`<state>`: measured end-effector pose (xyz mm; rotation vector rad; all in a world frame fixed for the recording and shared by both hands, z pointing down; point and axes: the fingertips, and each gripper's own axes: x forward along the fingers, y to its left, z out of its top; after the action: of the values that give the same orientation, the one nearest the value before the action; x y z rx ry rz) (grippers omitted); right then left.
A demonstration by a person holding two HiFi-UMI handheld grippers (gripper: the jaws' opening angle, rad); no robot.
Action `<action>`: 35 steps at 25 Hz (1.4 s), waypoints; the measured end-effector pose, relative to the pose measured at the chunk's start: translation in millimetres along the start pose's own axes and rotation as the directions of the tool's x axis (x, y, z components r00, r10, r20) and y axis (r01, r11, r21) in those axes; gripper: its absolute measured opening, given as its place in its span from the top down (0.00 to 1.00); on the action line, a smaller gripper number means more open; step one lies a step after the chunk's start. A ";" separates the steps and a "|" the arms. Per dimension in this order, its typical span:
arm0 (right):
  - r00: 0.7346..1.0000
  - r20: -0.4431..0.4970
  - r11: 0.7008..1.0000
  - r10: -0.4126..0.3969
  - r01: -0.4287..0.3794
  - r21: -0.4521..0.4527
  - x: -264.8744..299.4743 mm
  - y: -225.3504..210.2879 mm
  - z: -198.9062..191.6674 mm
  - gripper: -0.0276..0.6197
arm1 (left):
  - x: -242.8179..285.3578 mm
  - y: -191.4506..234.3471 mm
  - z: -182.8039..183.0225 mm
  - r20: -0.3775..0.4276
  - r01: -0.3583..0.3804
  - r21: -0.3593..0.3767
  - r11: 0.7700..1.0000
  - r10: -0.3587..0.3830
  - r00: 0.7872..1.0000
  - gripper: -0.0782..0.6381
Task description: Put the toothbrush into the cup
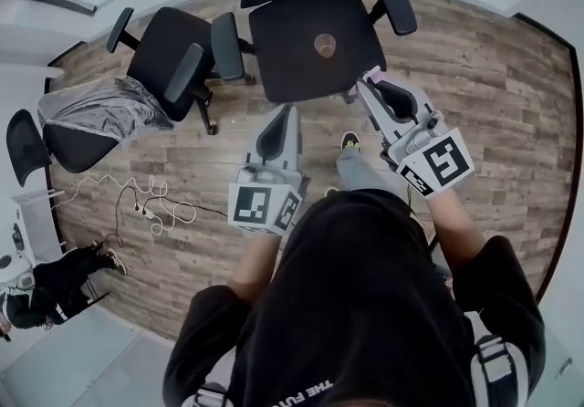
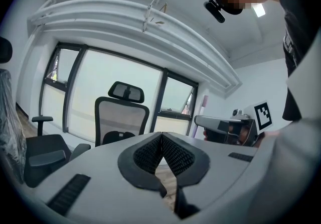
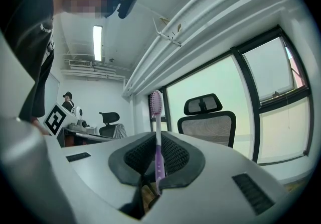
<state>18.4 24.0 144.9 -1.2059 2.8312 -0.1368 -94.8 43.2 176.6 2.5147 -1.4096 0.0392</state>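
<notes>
Between clamped jaws of right gripper (image 3: pixel 157 162): purple toothbrush (image 3: pixel 157 126) upright, lower handle hidden; left gripper (image 2: pixel 161 156) closed, empty.

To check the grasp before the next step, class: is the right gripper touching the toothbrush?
Touching. The right gripper view shows the right gripper shut on the toothbrush handle, its jaws pressing both sides and the brush head standing above.
</notes>
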 end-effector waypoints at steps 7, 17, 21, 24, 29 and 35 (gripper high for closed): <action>0.999 -0.025 0.999 0.022 -0.021 0.037 26.9 -65.9 -16.1 0.89 | 59.2 9.5 -3.2 -0.045 -0.039 -0.013 0.999 0.038 0.998 0.86; 0.995 -0.033 0.995 0.090 -0.089 0.046 56.7 -117.1 -31.3 0.89 | 99.8 18.6 -3.9 -0.068 -0.109 0.020 0.994 0.110 0.992 0.86; 0.995 -0.029 0.994 0.096 -0.094 0.062 62.7 -125.7 -35.7 0.89 | 104.3 19.4 -0.8 -0.071 -0.125 0.022 0.992 0.127 0.989 0.86; 0.995 -0.035 0.994 0.092 -0.089 0.070 72.6 -131.6 -43.3 0.89 | 110.2 24.1 0.8 -0.070 -0.124 0.025 0.992 0.126 0.990 0.86; 0.995 -0.064 0.995 0.079 -0.074 0.073 95.3 -136.0 -56.8 0.89 | 120.0 44.6 -0.2 -0.073 -0.111 0.008 0.994 0.111 0.991 0.86; 0.993 -0.091 0.996 0.079 -0.075 0.055 115.0 -151.0 -66.2 0.89 | 140.2 61.4 -2.7 -0.071 -0.096 0.003 0.995 0.096 0.993 0.86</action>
<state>41.0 -159.3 224.2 -1.1068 2.9296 -0.2671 -72.0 -103.8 212.9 2.4176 -1.5007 0.1448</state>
